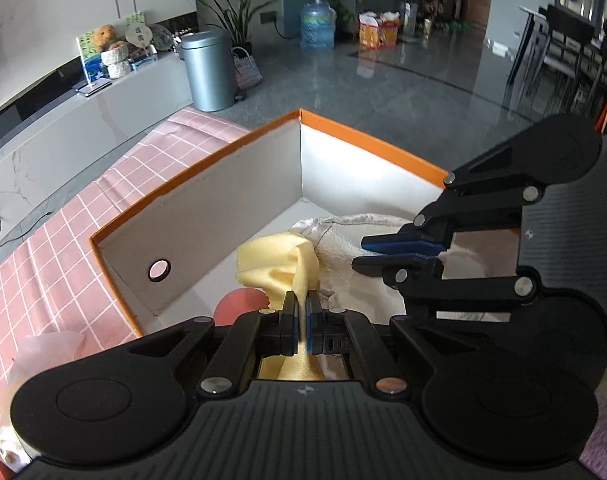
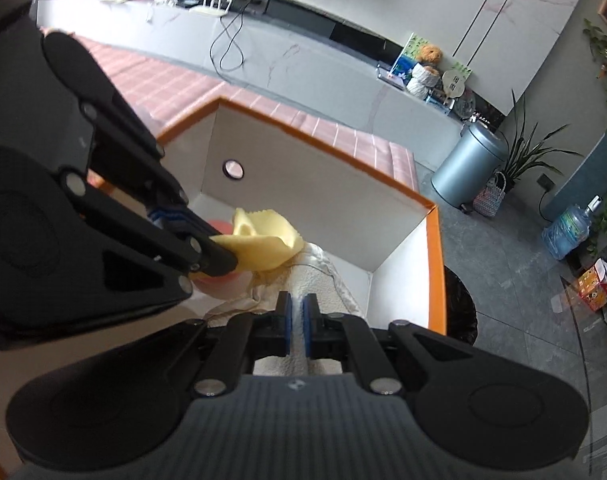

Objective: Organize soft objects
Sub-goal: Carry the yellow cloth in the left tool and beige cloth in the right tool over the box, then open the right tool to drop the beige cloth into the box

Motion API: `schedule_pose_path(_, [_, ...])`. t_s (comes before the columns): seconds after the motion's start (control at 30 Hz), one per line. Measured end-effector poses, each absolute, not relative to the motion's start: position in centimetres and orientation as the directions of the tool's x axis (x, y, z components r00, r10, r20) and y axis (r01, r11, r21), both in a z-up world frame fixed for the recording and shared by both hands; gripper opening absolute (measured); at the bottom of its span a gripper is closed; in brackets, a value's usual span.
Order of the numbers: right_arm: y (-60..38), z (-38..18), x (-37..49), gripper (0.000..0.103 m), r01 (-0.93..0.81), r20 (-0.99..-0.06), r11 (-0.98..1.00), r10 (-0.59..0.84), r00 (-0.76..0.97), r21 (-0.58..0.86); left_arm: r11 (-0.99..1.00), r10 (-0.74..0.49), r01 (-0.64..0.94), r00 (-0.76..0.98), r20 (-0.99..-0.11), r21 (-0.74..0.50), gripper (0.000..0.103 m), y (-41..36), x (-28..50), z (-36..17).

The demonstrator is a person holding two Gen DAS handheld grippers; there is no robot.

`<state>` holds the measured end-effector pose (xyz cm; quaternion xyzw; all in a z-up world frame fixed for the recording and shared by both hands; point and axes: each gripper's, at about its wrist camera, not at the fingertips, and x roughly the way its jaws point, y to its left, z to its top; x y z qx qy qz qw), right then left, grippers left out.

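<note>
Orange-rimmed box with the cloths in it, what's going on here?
A person with a handheld gripper in each hand is putting soft items into the orange-rimmed box, which sits on a pink checked tablecloth. The left gripper is shut on a yellow cloth and holds it inside the box, above a white towel that already lies there. The right gripper hovers over that towel with its jaws nearly closed and nothing visibly between them. Something pink lies partly under the yellow cloth.

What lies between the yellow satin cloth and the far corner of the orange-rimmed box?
Only bare white box floor. In the left wrist view, the yellow satin cloth held by the left gripper stops short of the orange-rimmed box corner.
</note>
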<state>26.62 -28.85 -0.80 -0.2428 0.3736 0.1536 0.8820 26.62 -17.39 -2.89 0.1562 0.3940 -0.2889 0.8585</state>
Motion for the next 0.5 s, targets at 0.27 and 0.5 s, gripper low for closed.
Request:
schedule_pose_path(0.27, [-29.4, -2.5, 29.2, 0.004, -0.469, -0.793, 0.838, 0.074, 0.605, -0.28, 0.742, -0.312, 0.661, 0.489, -0.814, 0.113, 0.004, -18.7, 27.6, -4.6])
schedule_pose_path(0.5, [-29.1, -3.3, 30.1, 0.007, -0.499, -0.82, 0.814, 0.05, 0.57, -0.297, 0.741, -0.253, 0.658, 0.457, -0.853, 0.134, 0.01, -19.1, 28.7, -5.6])
